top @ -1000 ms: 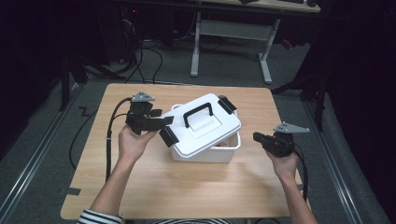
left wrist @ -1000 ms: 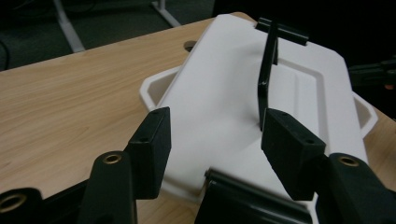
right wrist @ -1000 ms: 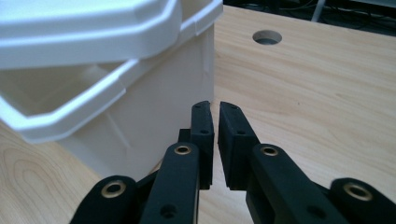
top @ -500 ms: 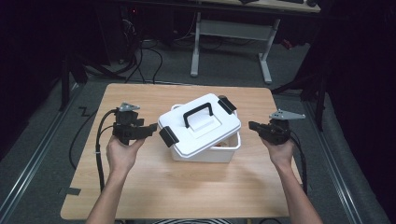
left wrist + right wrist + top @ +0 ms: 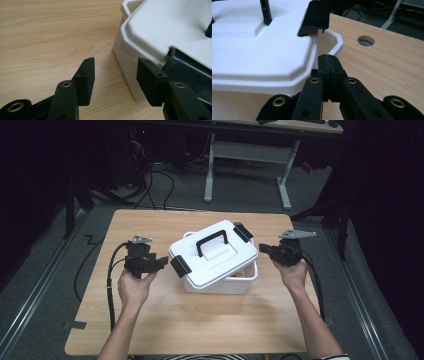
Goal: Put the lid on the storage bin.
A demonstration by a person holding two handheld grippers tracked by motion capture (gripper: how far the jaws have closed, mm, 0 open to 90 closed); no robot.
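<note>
The white box sits mid-table, w/ its lid lying skewed across the top rather than seated: 1 corner of the box rim is bared on the right gripper's side, & a bit of something yellowish shows inside through the gap near the front. That skew probably explains the hand positions, 1 gripper at each end of the lid, likely to square it up or lift it.

Left gripper is level w/ the lid's near-left end, jaws apart & empty; they've just been closing a little, nothing between them. In the left gripper view its right pad sits just in front of the black latch, the left pad over bare wood.

Right gripper has its jaws pressed together, holding nothing, tip just beside the box's right end, below the other latch. Closed jaws suit a nudge, not a grasp.

Materials: box & lid are smooth moulded plastic, matte white, w/ bevelled corners; 2 glossy black flip latches; black strap handle on a raised centre panel. Table is pale wood-grain laminate w/ a round cable hole. Jaw pads are blocky black rubber.
</note>
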